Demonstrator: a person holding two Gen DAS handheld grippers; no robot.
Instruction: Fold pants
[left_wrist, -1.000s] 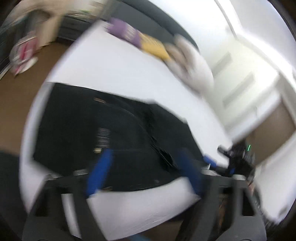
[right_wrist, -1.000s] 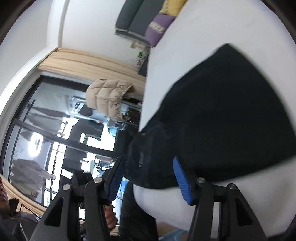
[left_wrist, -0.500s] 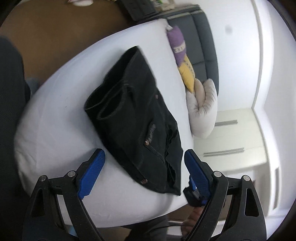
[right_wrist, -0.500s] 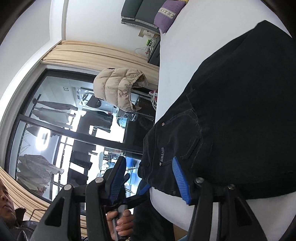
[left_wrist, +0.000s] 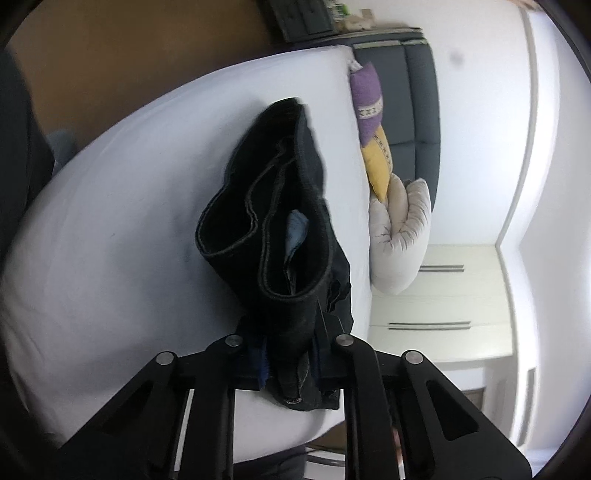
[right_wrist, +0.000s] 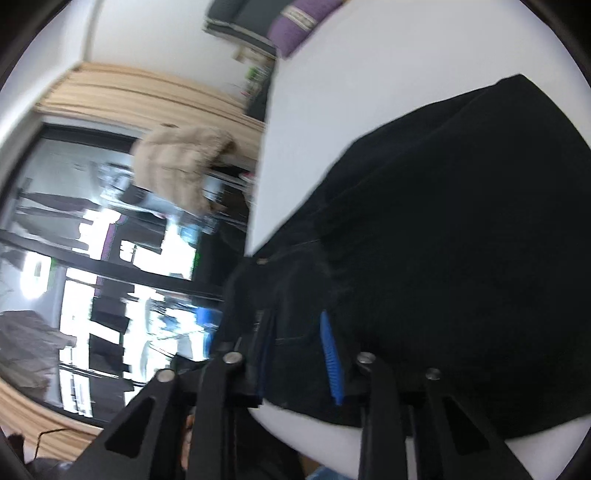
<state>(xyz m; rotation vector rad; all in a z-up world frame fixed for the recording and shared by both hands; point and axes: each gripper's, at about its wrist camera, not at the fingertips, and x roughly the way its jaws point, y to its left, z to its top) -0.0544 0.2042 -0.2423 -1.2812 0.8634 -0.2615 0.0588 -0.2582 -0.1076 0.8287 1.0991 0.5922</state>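
Left tongs (left_wrist: 290, 354) clenched on the waist end of the black pants (left_wrist: 280, 206), near the bed's (left_wrist: 110, 236) front edge; right tongs (right_wrist: 295, 354) likewise pinching dark denim (right_wrist: 443, 240) at that same edge; garment already doubled, leg openings gaping as stitched loops toward the pillows (left_wrist: 399, 236) by the headboard; probably one more fold left, then flattening; heavy, stiff denim on a smooth white sheet; puffy pale cushion beyond.
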